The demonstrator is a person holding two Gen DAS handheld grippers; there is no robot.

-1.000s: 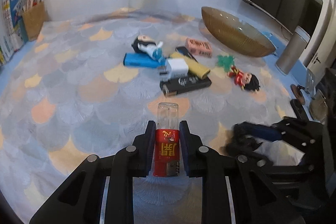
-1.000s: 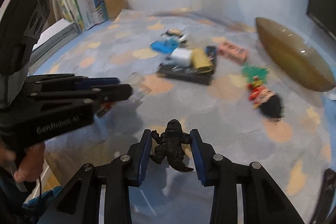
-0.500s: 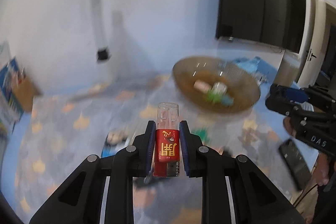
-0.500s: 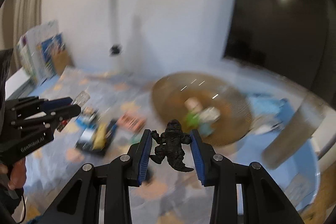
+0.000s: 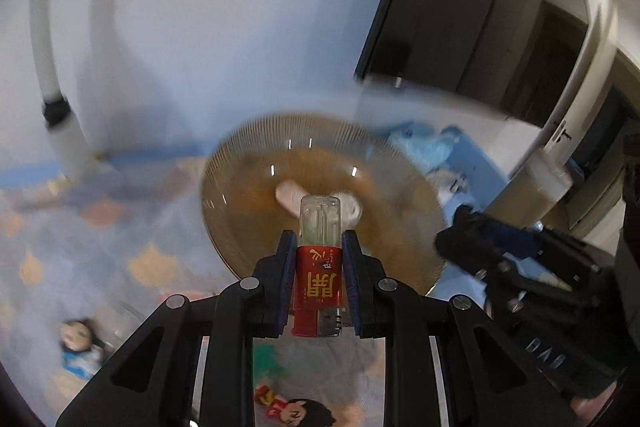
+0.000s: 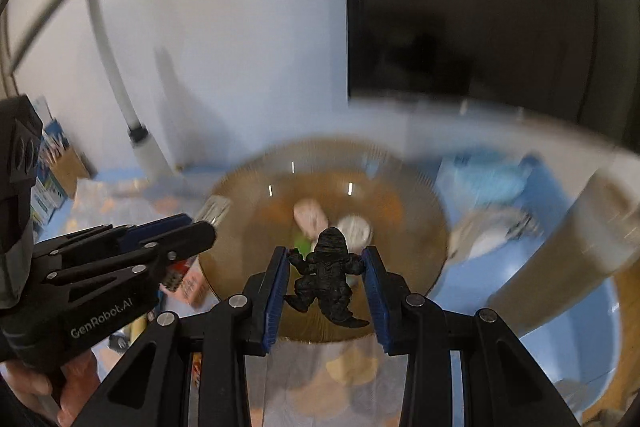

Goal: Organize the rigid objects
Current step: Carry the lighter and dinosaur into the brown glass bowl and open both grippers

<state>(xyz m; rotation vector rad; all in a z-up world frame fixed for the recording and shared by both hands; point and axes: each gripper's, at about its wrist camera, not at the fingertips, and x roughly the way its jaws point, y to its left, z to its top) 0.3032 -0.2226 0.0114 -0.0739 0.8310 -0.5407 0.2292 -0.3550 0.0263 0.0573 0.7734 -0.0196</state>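
A plain white wall (image 5: pixel 208 27) stands behind the desk. The desk wears a cloth (image 5: pixel 100 227) with grey and orange scale shapes and a blue edge. A white lamp pole (image 6: pixel 120 99) leans up the wall. A big dark screen (image 6: pixel 472 7) shows two bright ceiling lights. Books (image 6: pixel 50 183) stand far left

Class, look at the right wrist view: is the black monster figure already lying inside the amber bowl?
No. The black monster figure sits clamped between the right gripper fingers, above the amber bowl.
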